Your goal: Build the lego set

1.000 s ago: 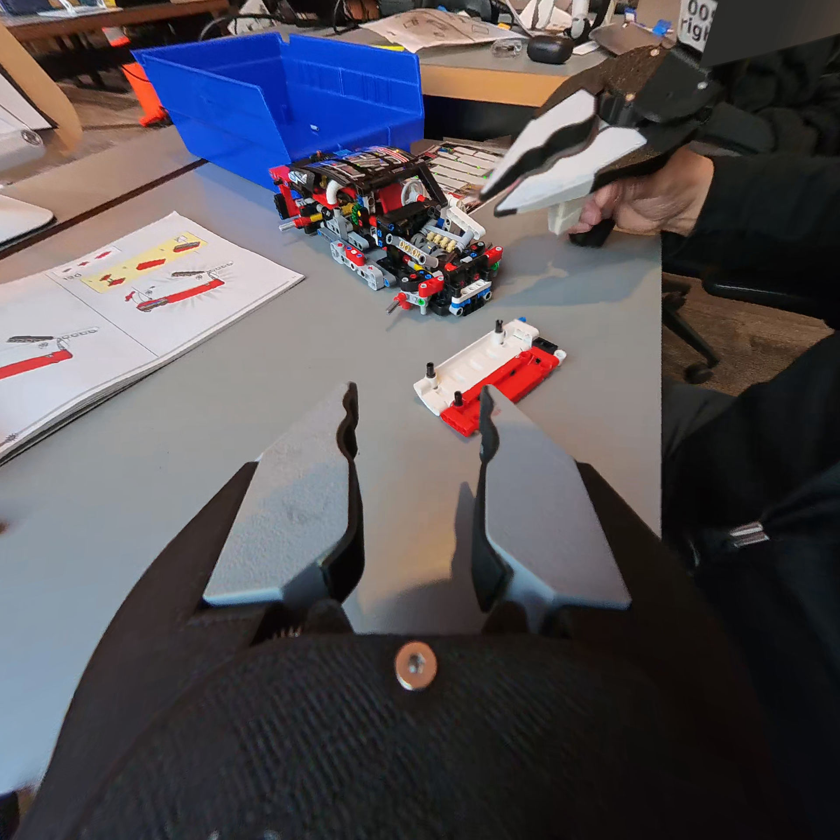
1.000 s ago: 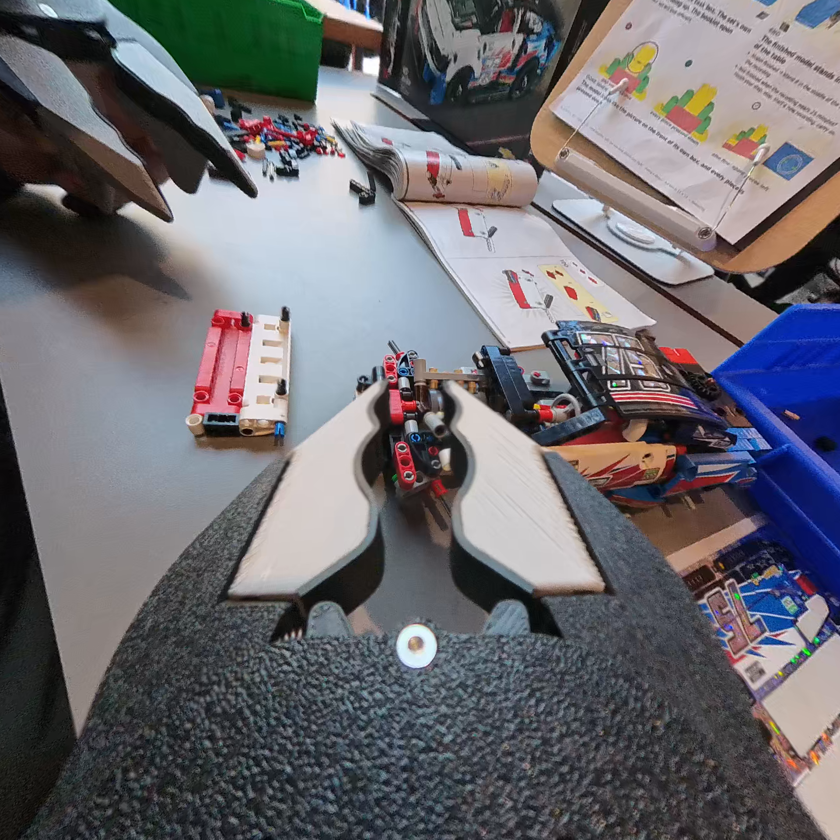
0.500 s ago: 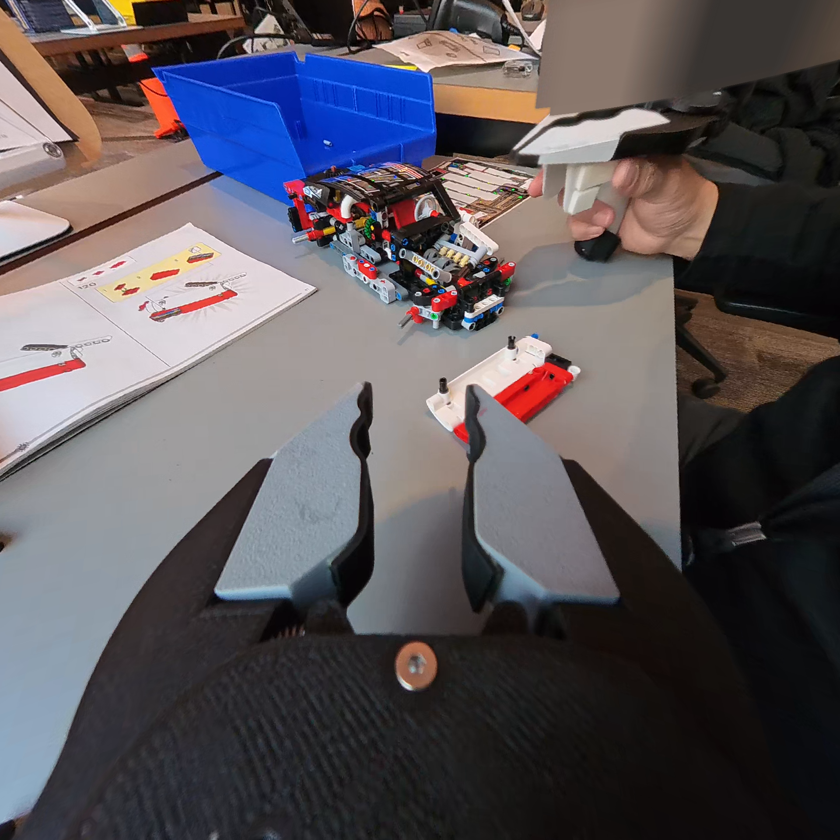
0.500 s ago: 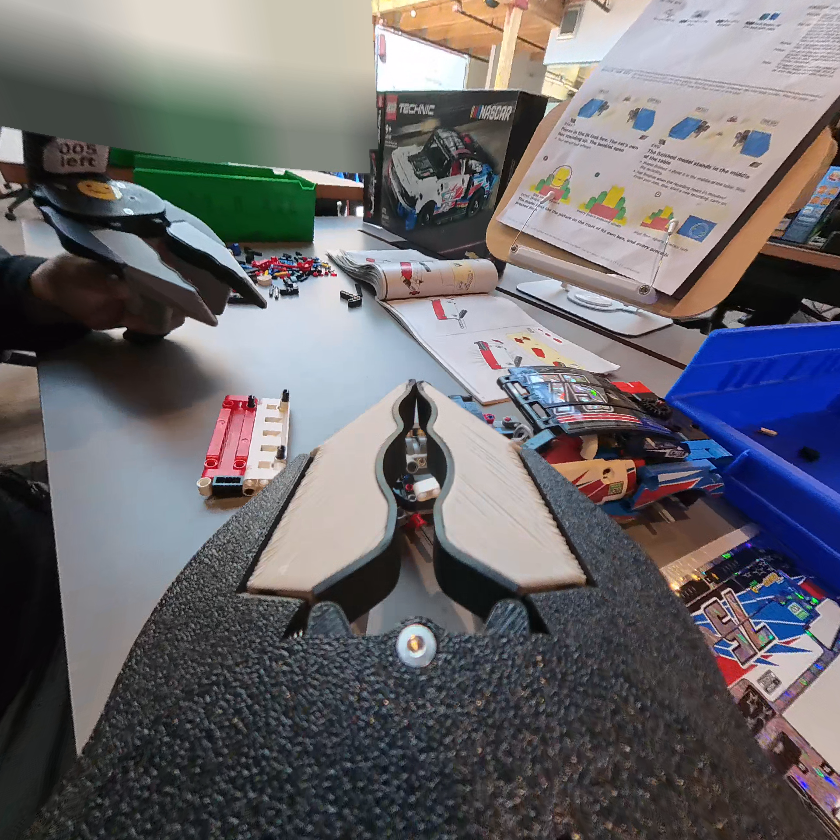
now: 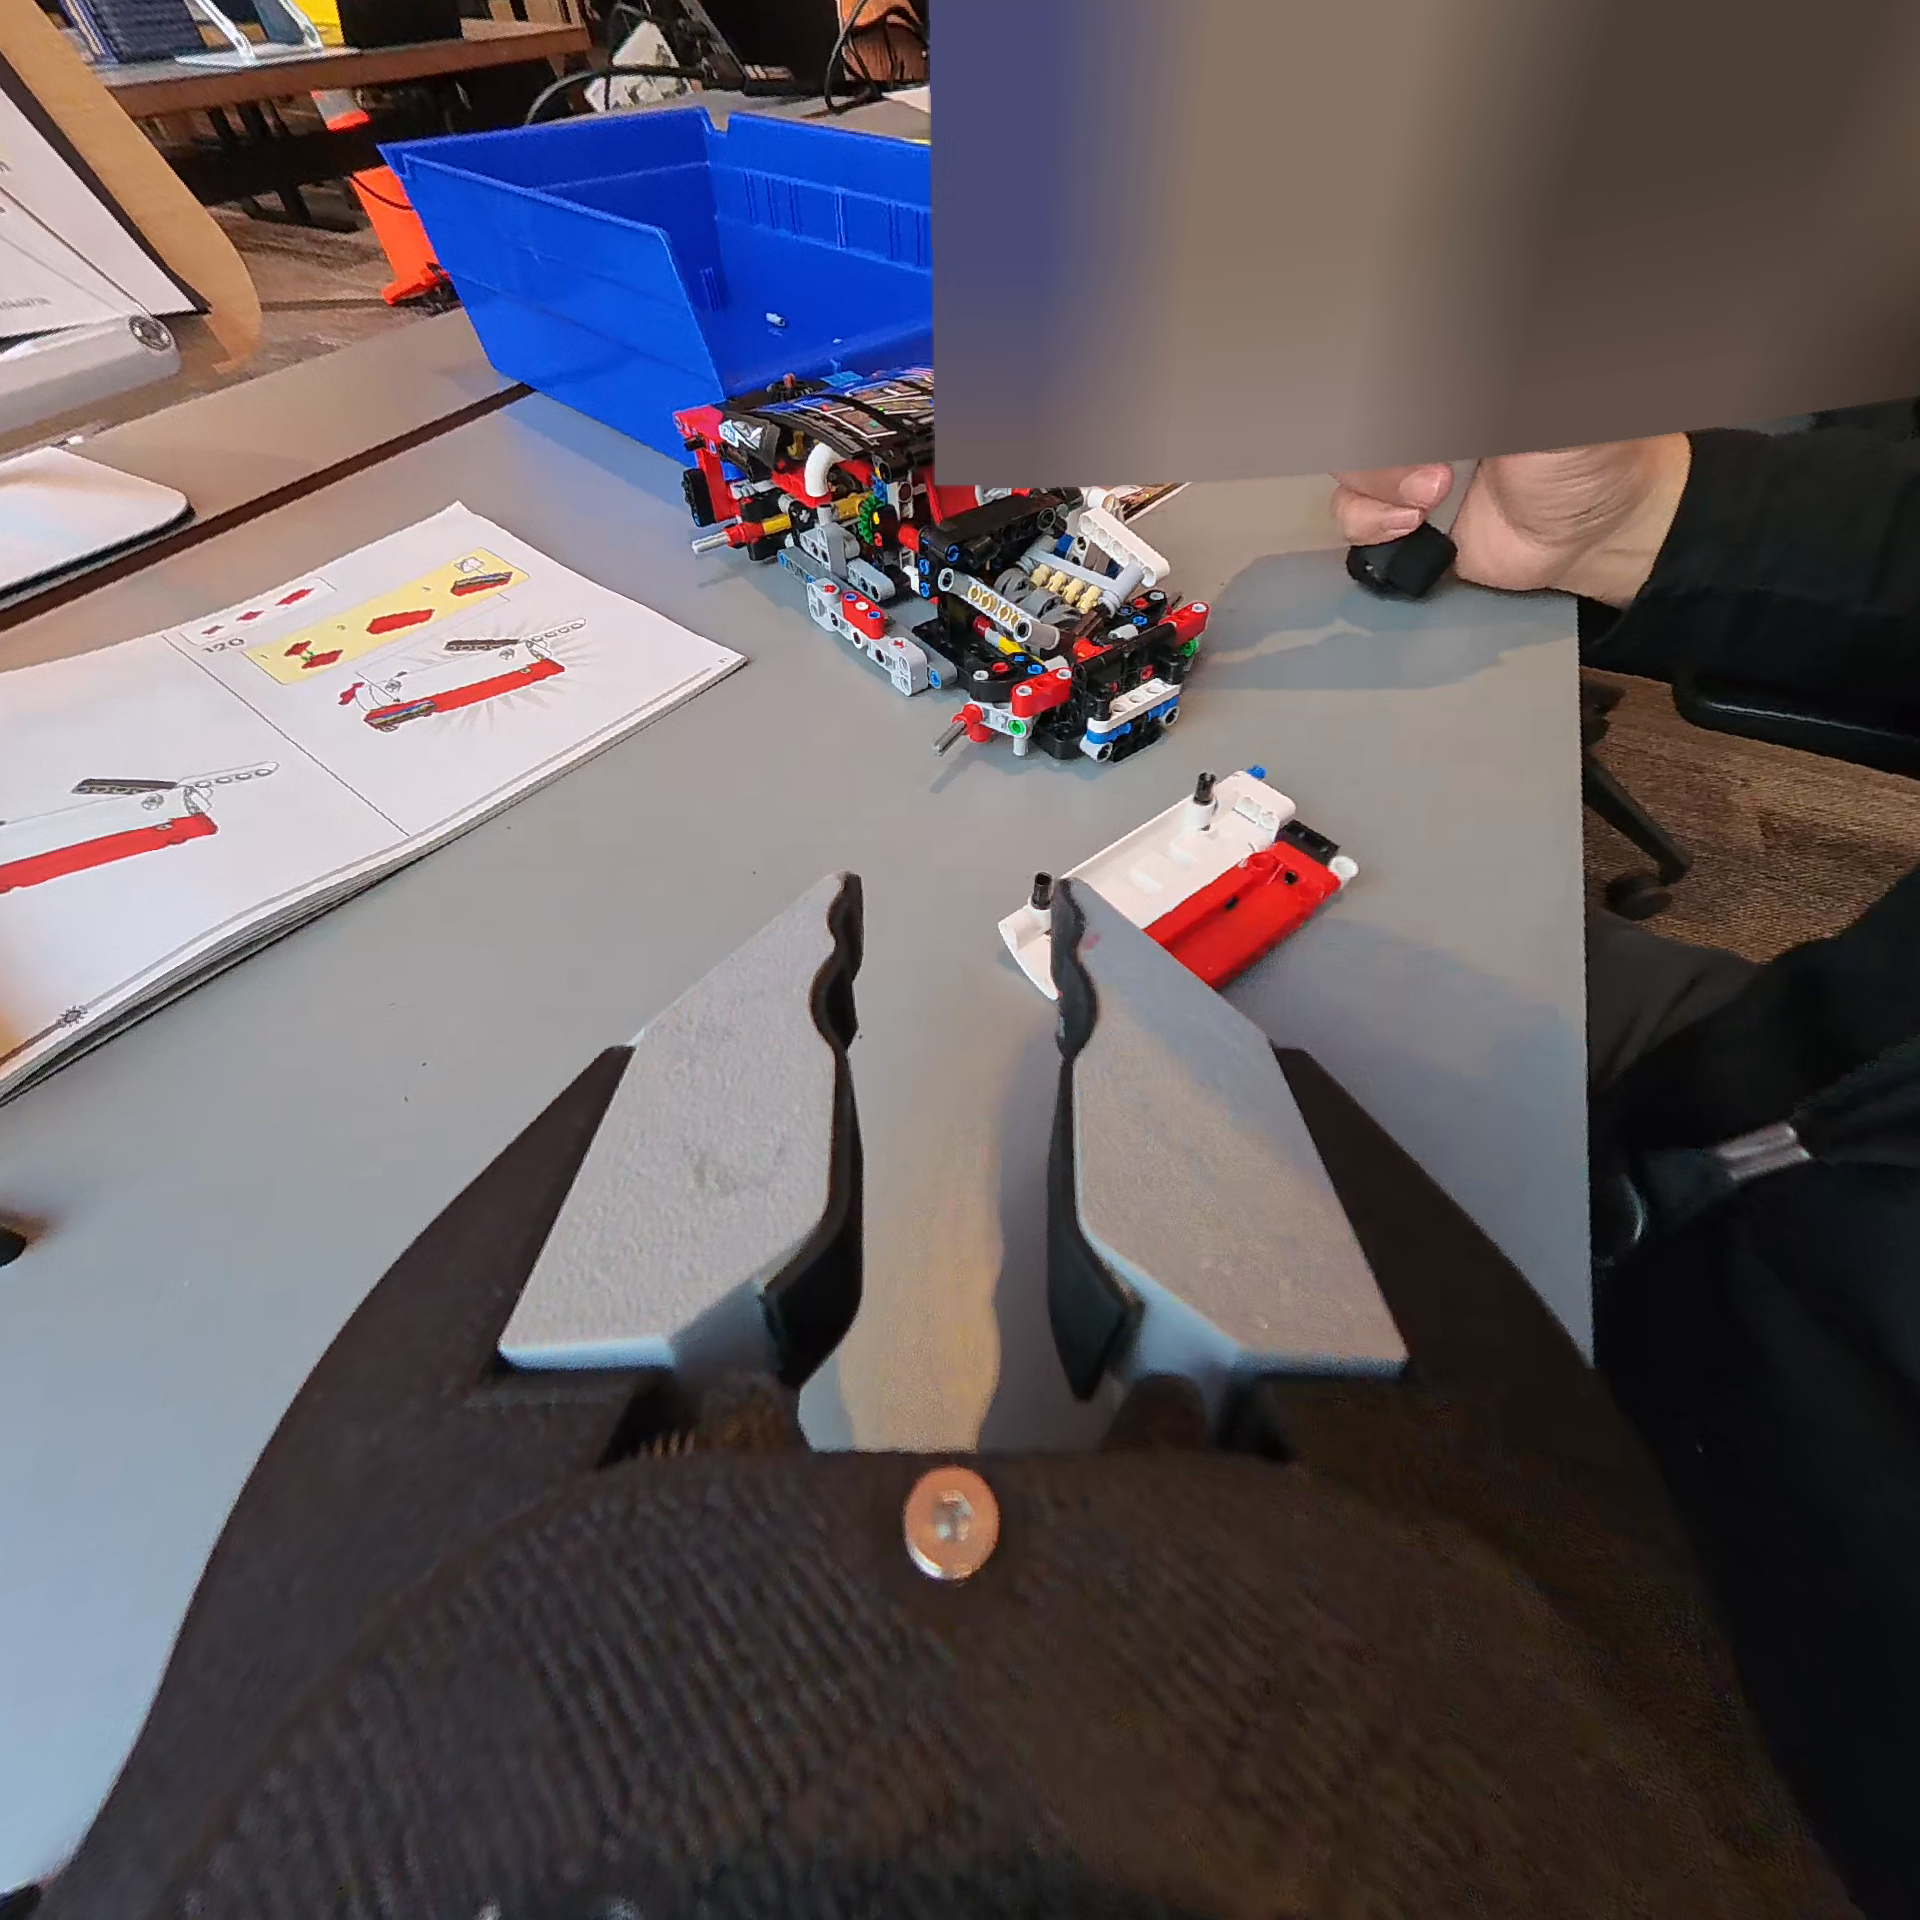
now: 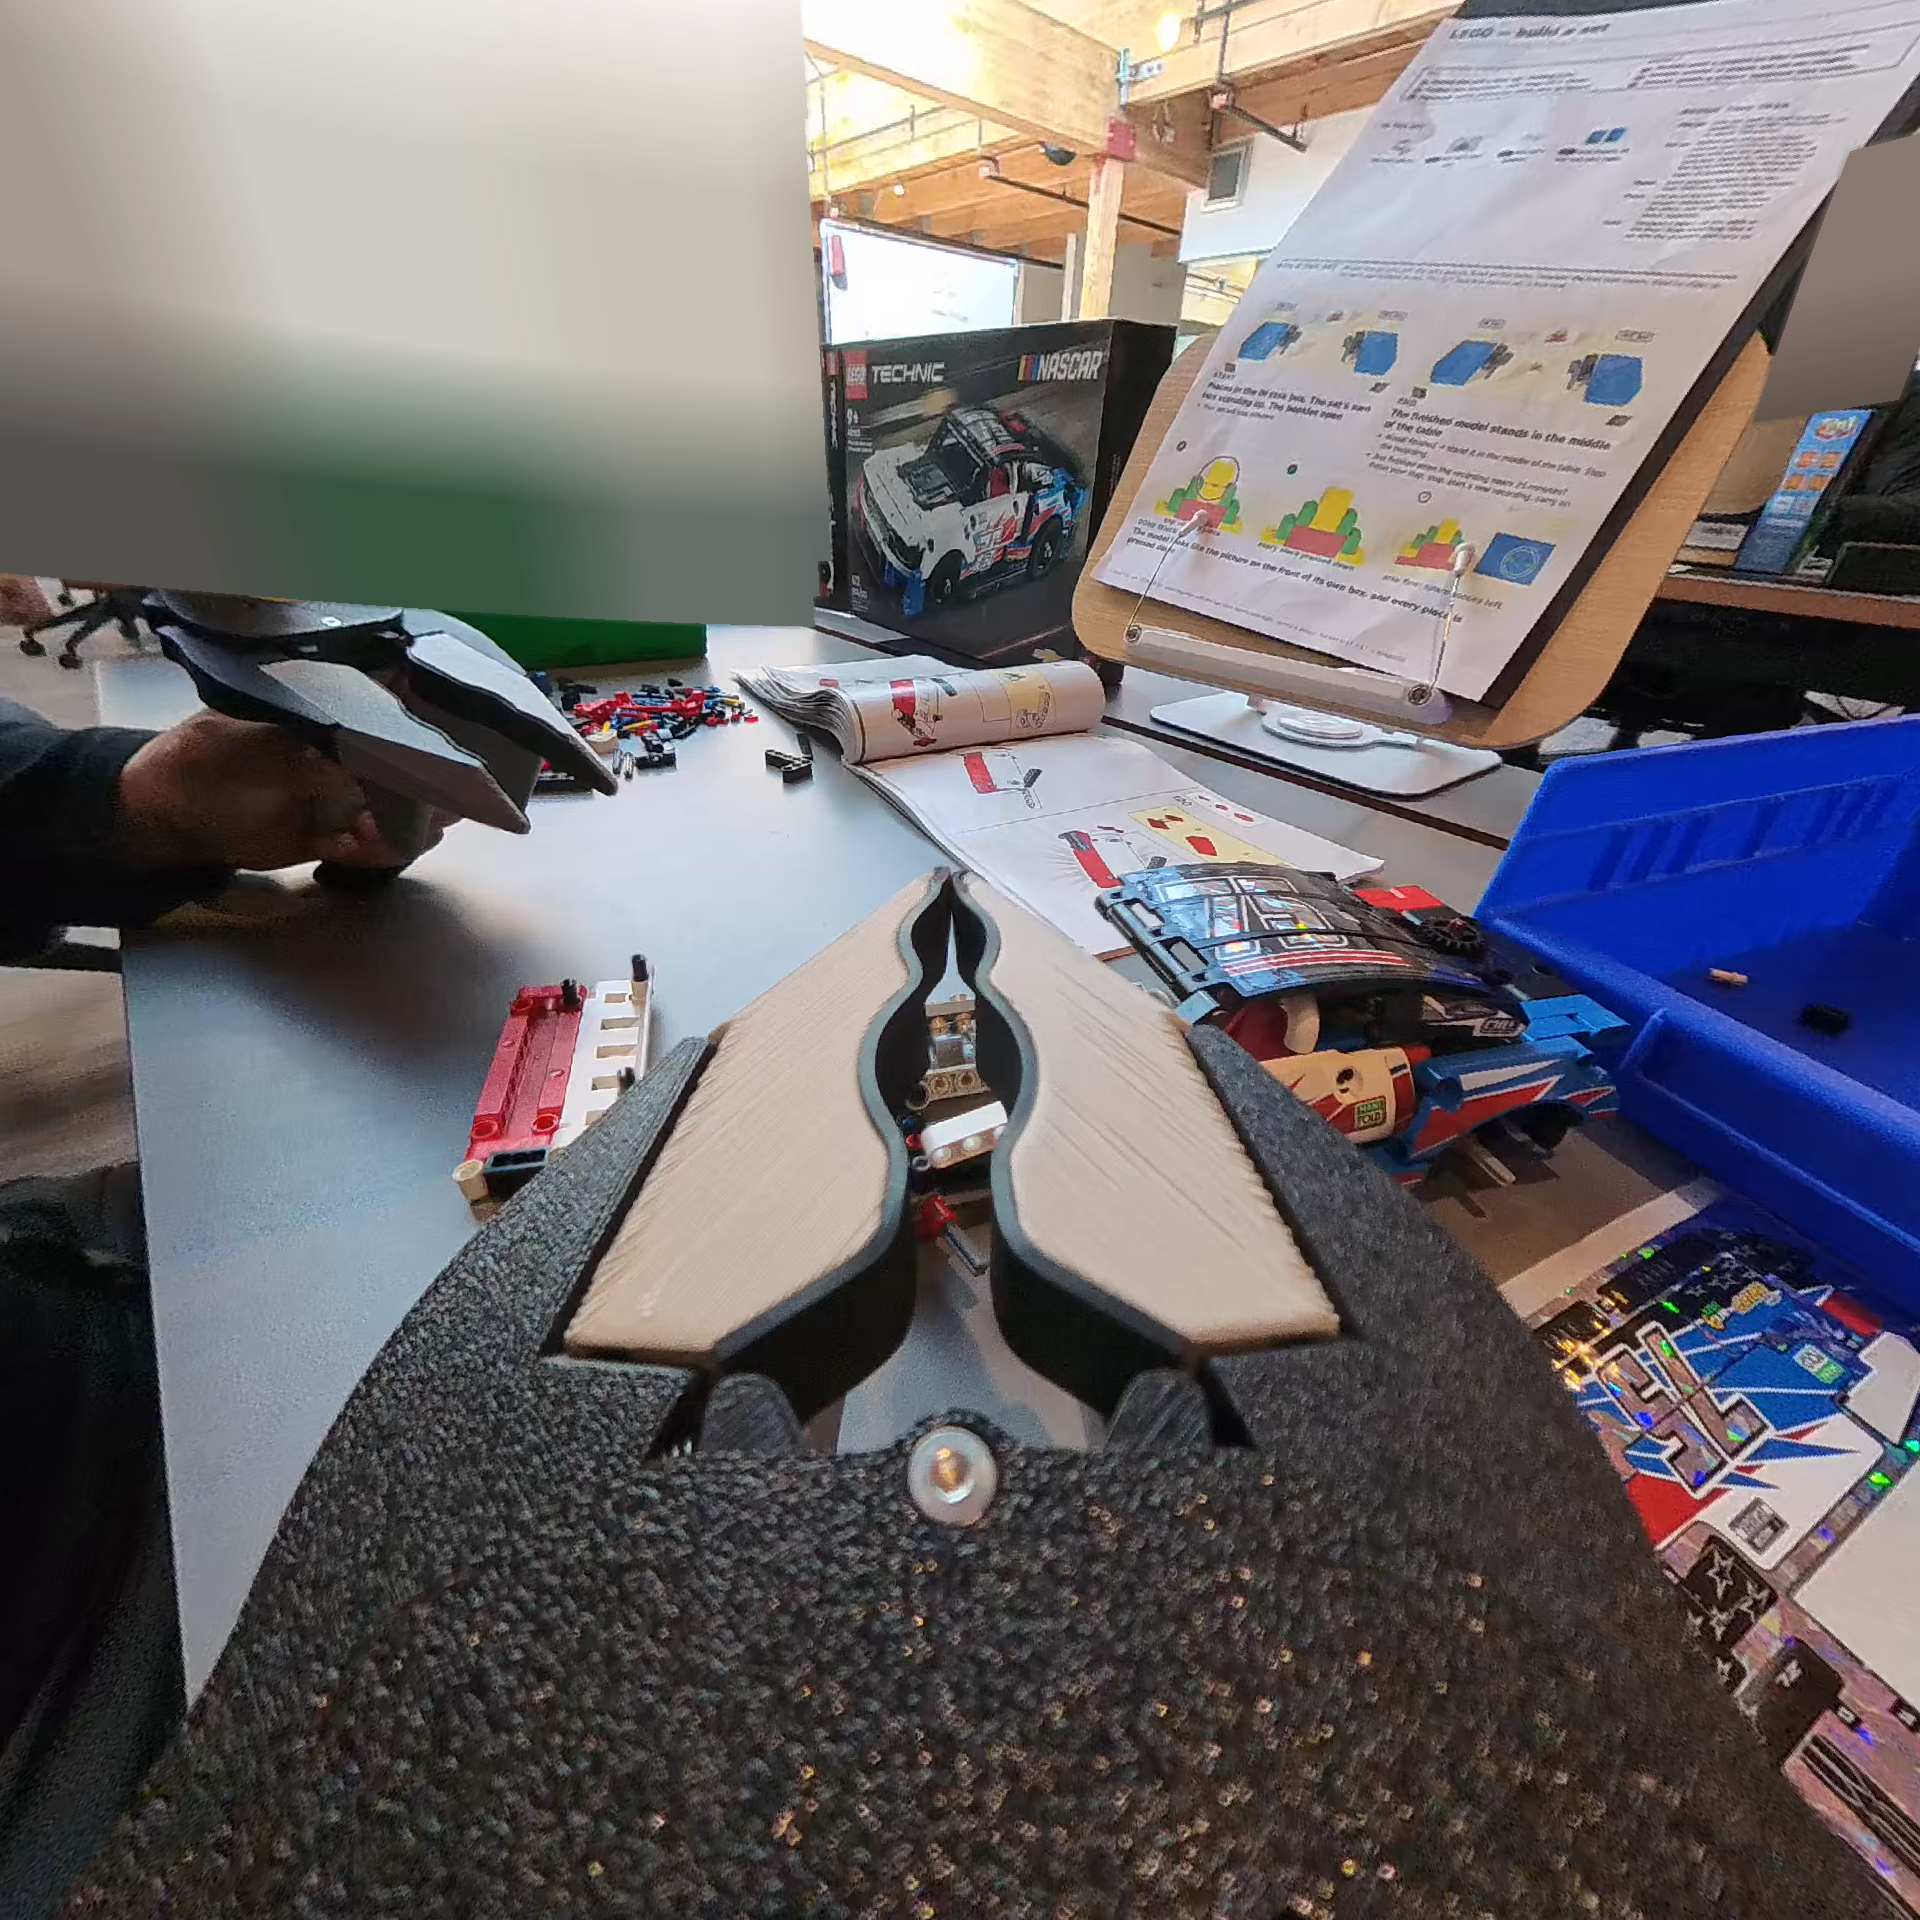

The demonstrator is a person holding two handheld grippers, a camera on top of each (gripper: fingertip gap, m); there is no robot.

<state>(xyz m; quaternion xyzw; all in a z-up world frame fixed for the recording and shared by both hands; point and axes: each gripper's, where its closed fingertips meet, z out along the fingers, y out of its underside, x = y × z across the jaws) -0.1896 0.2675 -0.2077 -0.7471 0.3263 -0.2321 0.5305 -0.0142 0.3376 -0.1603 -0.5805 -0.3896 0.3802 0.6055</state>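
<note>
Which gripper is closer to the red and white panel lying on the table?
Left. The left gripper has its fingertip right at the red and white panel; the right gripper hovers over the car model, farther away.

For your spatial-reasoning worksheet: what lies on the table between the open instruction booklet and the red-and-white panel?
Only bare grey table separates the booklet from the panel, shown in the left wrist view.

A blue bin point(image 6: 1704, 904) stands beside a paper sheet on a wooden stand point(image 6: 1621, 613).
</note>
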